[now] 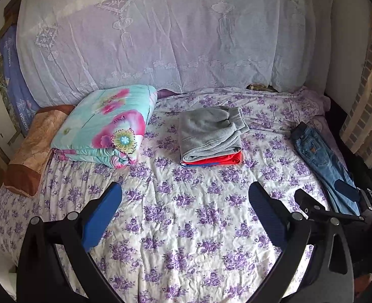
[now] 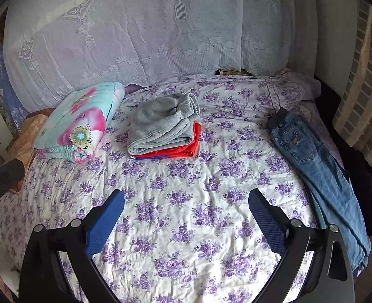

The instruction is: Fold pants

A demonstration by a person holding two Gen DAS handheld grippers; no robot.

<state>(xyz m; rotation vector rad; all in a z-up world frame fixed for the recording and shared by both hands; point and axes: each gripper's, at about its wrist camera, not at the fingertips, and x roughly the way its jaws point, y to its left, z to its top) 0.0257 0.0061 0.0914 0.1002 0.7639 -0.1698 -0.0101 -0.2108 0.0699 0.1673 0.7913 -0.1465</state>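
Note:
Blue jeans point(image 2: 317, 174) lie stretched out along the right edge of the bed, waistband toward the far side; they also show in the left wrist view point(image 1: 322, 161). My left gripper point(image 1: 184, 192) is open and empty above the middle of the floral sheet. My right gripper point(image 2: 186, 197) is open and empty above the sheet, left of the jeans. In the left wrist view the right gripper point(image 1: 322, 194) sits at the right, over the lower part of the jeans. A folded stack, grey pants point(image 2: 163, 123) on a red garment point(image 2: 186, 146), lies at mid-bed.
A folded floral quilt point(image 1: 105, 128) and a brown pillow point(image 1: 32, 156) lie at the left of the bed point(image 1: 186, 227). A lace-covered pile of bedding point(image 1: 148, 38) rises along the far side. A brick-pattern wall point(image 2: 362, 116) stands at the right.

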